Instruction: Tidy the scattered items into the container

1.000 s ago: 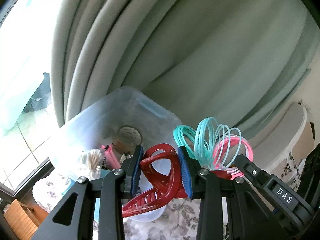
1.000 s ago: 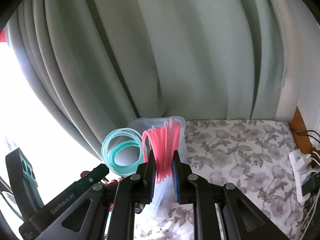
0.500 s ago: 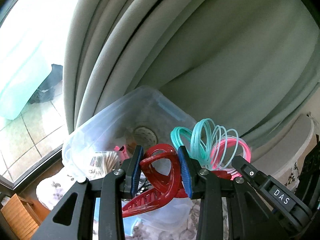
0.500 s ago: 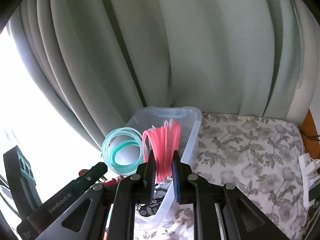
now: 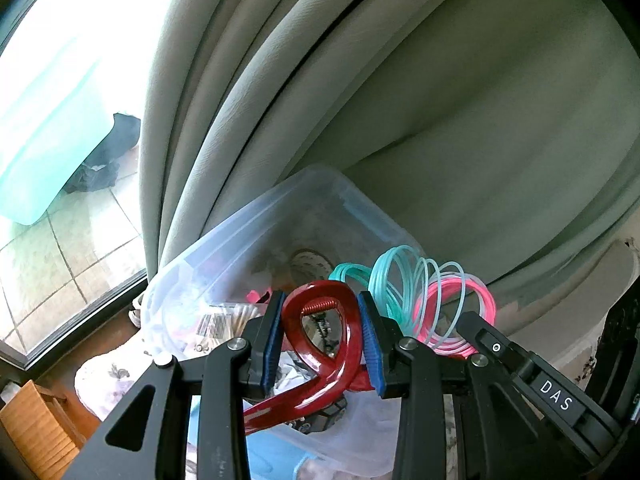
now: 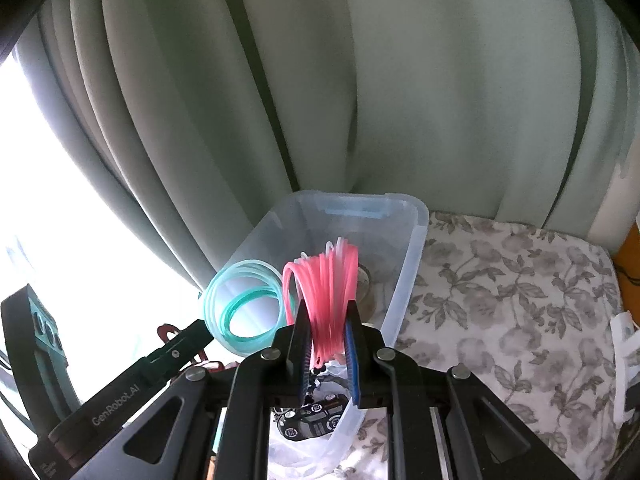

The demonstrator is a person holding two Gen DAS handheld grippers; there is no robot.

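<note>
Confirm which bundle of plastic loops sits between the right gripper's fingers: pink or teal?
The pink loops. The right gripper pinches them, while the teal loops hang free beside its left finger.

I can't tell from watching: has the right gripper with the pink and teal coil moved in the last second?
Yes. The right gripper has come forward over the clear plastic bin; the bin sits larger and closer beneath the coil.

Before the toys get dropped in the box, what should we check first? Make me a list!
1. Left gripper holds the red hair claw tight: ok.
2. Right gripper holds the pink and teal spring toy tight: ok.
3. Clear box is open, no lid on: ok.
4. Hair claw is over the box: ok.
5. Teal coils are over the box: cannot tell.
6. Room left inside: cannot tell.
</note>
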